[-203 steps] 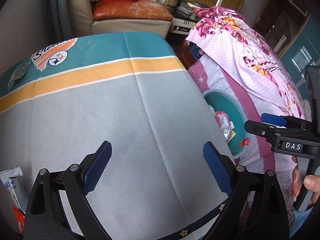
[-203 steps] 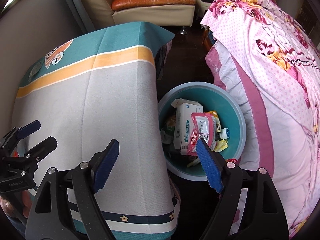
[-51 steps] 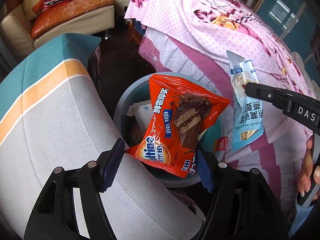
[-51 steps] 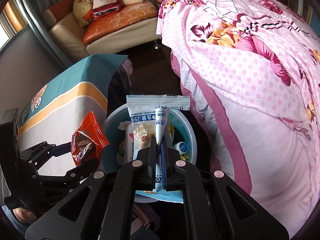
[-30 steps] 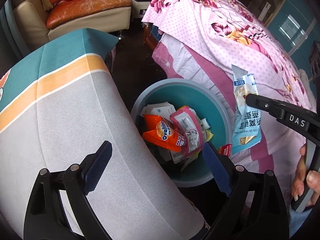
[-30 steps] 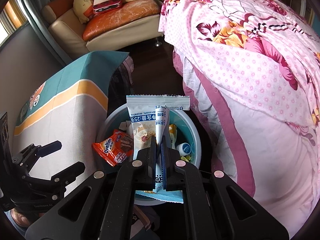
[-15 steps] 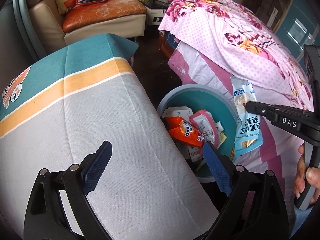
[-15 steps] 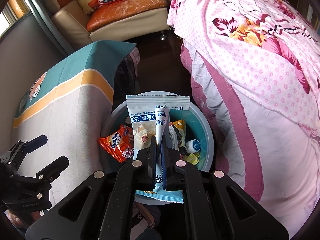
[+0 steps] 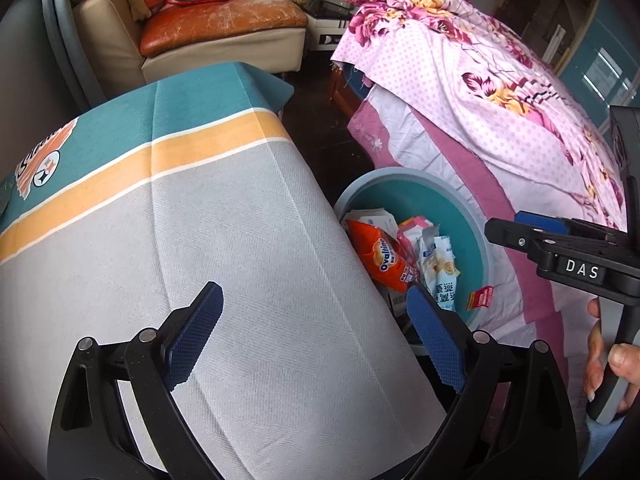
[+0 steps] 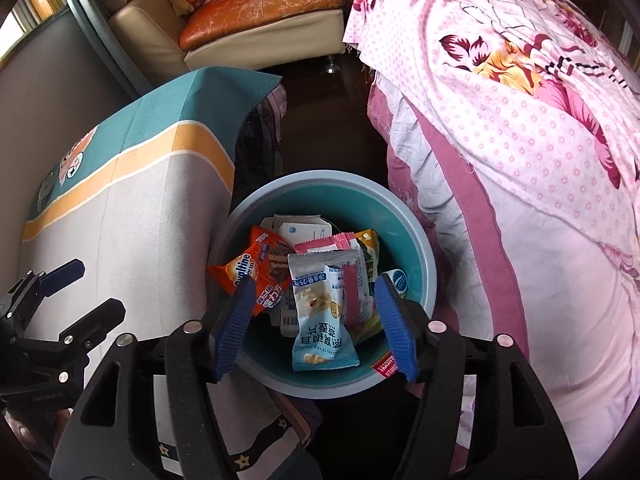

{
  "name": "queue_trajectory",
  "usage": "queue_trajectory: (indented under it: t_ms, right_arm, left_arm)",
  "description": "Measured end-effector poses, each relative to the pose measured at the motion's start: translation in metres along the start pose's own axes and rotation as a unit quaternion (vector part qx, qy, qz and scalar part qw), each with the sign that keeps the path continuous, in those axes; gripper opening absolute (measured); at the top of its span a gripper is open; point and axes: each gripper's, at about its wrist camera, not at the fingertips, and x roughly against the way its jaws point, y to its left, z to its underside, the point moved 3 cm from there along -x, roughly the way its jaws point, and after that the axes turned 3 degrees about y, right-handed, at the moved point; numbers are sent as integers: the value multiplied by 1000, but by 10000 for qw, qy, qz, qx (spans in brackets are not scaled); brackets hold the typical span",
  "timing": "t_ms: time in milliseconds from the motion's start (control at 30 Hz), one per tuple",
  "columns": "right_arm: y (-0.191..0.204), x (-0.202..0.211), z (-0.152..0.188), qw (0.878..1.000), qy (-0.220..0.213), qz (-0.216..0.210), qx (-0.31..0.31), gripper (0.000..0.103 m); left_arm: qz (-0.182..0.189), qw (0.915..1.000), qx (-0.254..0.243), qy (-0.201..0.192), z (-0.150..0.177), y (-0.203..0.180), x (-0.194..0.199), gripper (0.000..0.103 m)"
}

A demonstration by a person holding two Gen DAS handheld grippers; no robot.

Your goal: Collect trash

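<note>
A teal trash bin (image 10: 416, 248) stands on the floor between the table and the bed, holding several wrappers. A light-blue snack packet (image 10: 320, 312) lies on top of them, beside an orange Ovaltine wrapper (image 10: 256, 268). My right gripper (image 10: 314, 332) is open and empty right above the bin. My left gripper (image 9: 316, 336) is open and empty over the table's cloth (image 9: 200, 240). In the left wrist view the bin (image 9: 472, 216), the blue packet (image 9: 438, 268), the orange wrapper (image 9: 384, 258) and the right gripper (image 9: 532, 228) show at right.
The table's grey, orange and teal cloth (image 10: 132, 208) hangs over its edge next to the bin. A bed with a pink floral cover (image 10: 520, 140) stands to the right. A beige sofa with an orange cushion (image 10: 256, 12) is at the back.
My right gripper has opened and the light-blue packet has dropped into the bin. My left gripper has moved back over the table, still open.
</note>
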Motion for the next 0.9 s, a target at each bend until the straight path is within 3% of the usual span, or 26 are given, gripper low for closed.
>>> queue_trajectory:
  t_ms: [33, 100, 167, 367, 900]
  right_arm:
    - [2, 2, 2, 10000, -2, -17, 28, 75]
    - [8, 8, 6, 9999, -25, -14, 115, 76]
    - [13, 13, 11, 9998, -17, -15, 180, 86]
    - [31, 26, 32, 9995, 32, -34, 310, 92]
    - [49, 83, 76, 9977, -346, 235, 525, 92]
  left_arm:
    - [-36, 10000, -1, -19, 1, 1, 2, 93]
    - [-68, 9999, 10, -98, 4, 2, 8, 93]
    - [-88, 9998, 48, -142, 7, 4, 15, 93]
    - [-123, 9995, 226, -201, 16, 13, 34, 95]
    - [-316, 9965, 567, -521, 56, 40, 86, 99]
